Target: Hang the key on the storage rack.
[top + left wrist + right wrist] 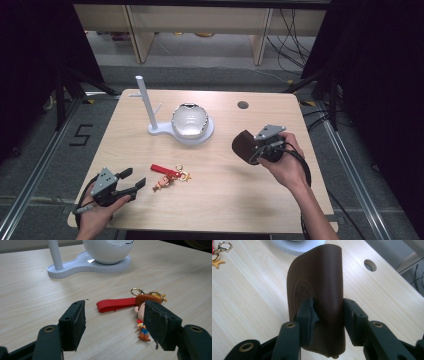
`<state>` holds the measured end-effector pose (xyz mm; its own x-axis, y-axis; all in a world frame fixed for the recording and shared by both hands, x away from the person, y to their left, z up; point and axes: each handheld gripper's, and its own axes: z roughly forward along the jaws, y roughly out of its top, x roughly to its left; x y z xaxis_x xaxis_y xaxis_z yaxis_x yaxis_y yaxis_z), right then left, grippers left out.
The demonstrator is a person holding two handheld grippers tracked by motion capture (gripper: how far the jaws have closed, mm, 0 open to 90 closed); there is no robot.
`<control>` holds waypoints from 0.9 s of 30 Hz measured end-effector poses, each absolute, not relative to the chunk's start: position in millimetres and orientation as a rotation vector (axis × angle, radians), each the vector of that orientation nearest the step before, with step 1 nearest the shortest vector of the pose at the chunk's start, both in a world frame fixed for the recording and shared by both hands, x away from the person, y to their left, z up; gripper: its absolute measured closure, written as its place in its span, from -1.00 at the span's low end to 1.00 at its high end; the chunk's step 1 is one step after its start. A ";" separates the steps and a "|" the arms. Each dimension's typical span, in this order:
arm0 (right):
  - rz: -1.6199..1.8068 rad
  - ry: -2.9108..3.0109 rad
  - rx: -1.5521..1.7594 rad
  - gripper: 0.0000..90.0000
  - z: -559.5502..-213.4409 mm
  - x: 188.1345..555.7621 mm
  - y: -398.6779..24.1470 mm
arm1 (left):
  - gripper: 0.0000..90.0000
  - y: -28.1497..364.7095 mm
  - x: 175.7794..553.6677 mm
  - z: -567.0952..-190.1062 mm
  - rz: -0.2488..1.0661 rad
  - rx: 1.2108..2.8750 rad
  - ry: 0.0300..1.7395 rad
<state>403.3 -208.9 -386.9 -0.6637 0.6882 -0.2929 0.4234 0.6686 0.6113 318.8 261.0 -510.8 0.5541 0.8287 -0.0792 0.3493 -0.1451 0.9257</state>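
Between the right gripper (325,315) jaws stands a brown leather pouch (317,290), clamped across its lower body and held clear of the counter (215,175). It looks light, smooth and somewhat pliable, so a hold low across its thicker body, where the pads now press, seems safer than pinching a thin edge, which might buckle or slip. Ahead of the left gripper (115,322), whose jaws stand open and empty, lies a keychain (140,312) with a red strap and small figure, just beyond the right-hand pad; farther ahead sits the white stand (87,265).
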 end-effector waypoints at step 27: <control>0.780 2.297 0.749 0.39 -377.8 419.0 -176.3 | -0.25 259.5 317.1 -512.0 0.565 1.716 0.983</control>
<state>419.0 -176.3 -377.8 -0.6649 0.6611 -0.3476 0.3130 0.6691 0.6740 317.1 259.5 -512.0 0.5547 0.8276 -0.0863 0.3422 -0.1323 0.9303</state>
